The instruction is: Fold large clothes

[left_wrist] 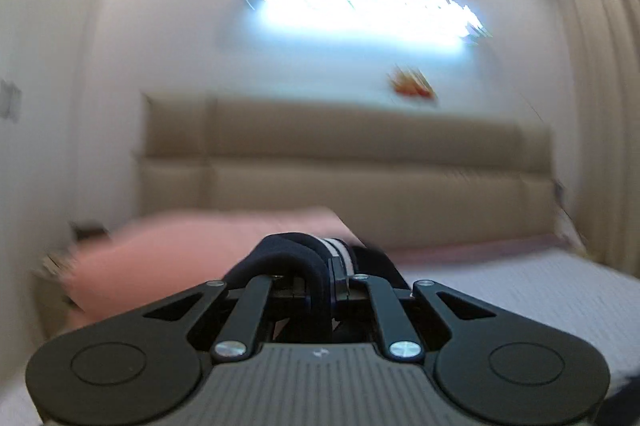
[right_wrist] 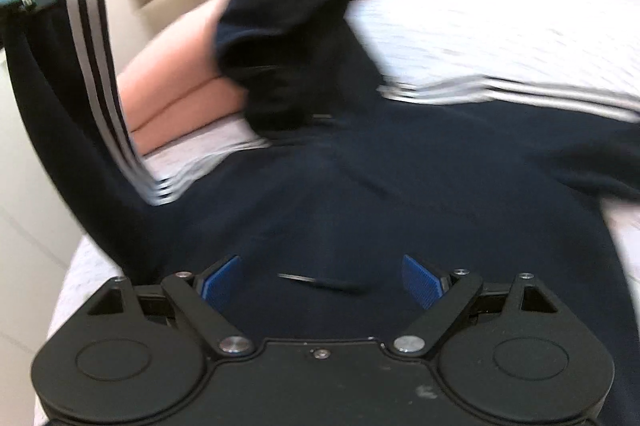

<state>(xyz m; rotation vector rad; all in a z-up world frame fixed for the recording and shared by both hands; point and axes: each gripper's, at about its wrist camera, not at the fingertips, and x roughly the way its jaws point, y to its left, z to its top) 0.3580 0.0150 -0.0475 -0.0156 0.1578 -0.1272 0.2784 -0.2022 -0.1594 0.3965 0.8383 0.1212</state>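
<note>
A navy hoodie (right_wrist: 380, 194) with white sleeve stripes lies spread on the bed, its hood (right_wrist: 280, 38) bunched towards the pillows. Its left sleeve (right_wrist: 84, 98) is lifted off the bed and pulled up to the upper left. My left gripper (right_wrist: 28, 0) is shut on that sleeve's end. In the left wrist view the gripper (left_wrist: 320, 282) pinches a bundle of navy cloth with a striped edge (left_wrist: 292, 258). My right gripper (right_wrist: 320, 278) hangs open just above the hoodie's body, its blue pads (right_wrist: 220, 282) wide apart and pressing on nothing.
A pink pillow (right_wrist: 172, 82) lies at the head of the bed against a beige padded headboard (left_wrist: 340, 154). The white textured bedspread (right_wrist: 480, 38) stretches to the right. A curtain (left_wrist: 600, 66) hangs at the right and a white wall (left_wrist: 40, 106) stands at the left.
</note>
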